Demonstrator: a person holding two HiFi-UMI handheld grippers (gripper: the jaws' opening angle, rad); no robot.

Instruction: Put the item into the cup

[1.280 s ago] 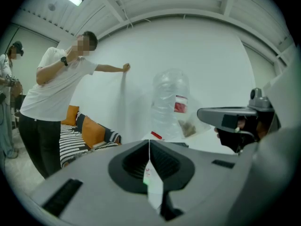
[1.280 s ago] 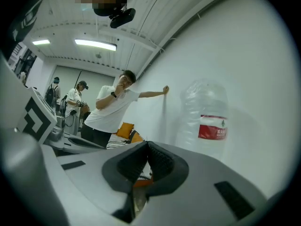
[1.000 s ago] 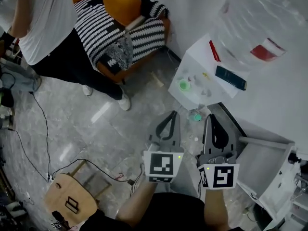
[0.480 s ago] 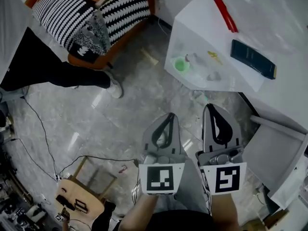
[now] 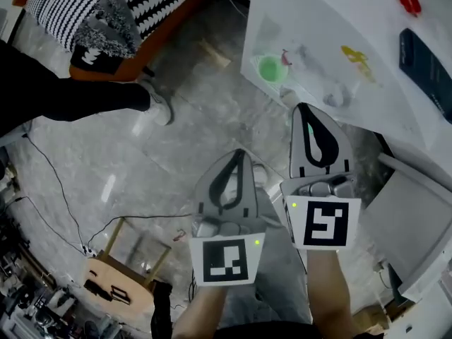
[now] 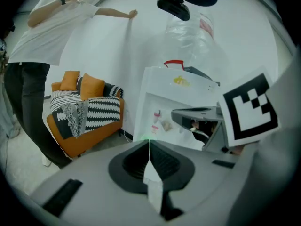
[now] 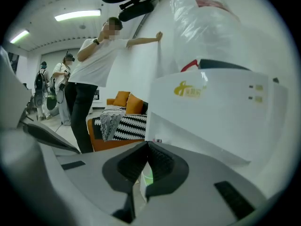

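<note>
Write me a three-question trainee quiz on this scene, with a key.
1. True or false: the left gripper holds the green cup.
2. In the head view, which gripper's tip lies nearer the white table? A) left gripper B) right gripper
3. Fill in: the sofa cushions are striped black and ____.
Key: 1 false, it is shut and empty; 2 B; 3 white.
</note>
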